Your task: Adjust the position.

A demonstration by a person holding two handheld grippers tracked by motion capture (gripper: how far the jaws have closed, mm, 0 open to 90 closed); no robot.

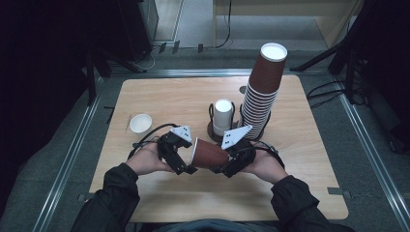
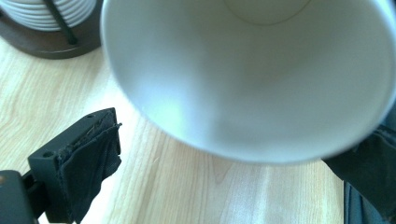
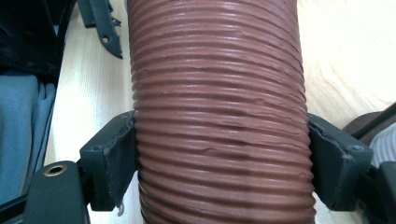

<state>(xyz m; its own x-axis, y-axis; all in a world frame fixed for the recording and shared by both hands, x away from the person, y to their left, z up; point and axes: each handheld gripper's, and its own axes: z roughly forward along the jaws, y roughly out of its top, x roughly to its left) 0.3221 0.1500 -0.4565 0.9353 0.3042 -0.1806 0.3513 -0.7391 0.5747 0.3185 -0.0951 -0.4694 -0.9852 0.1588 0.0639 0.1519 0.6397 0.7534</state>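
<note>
**Ribbed cup held sideways between two grippers**

From the high view, the brown ribbed cup [image 1: 210,153] lies on its side above the wooden table [image 1: 300,159], just in front of the wire holder [image 1: 212,126], the landmark near the table's middle. The right gripper [image 1: 226,166] clamps the cup's body, its grey plate tilted up toward the holder. The left gripper [image 1: 186,166] sits at the cup's white mouth, on the side away from the right gripper. In the holder stands a white upturned cup [image 1: 223,116], and just beside the holder, to its right, rises a tall stack of brown cups [image 1: 261,96] leaning a little. A small white bowl [image 1: 140,123] rests well to the left of the holder.

In the left gripper view, the cup [image 2: 252,74] shows its pale open inside (the rim runs across most of the frame, slightly blurred). One black padded jaw of the left gripper stands low at the left, apart from the rim; the jaws are spread wide with nothing pressed between them. The holder's dark base [image 2: 46,42] sits on the table at the upper left.

In the right gripper view, the cup [image 3: 219,112] runs upright through the frame, and both black pads [image 3: 116,154] press against its ridged brown wall, one on each side: a firm pinch on the cup. Pale table [image 3: 345,56] shows behind it.
</note>
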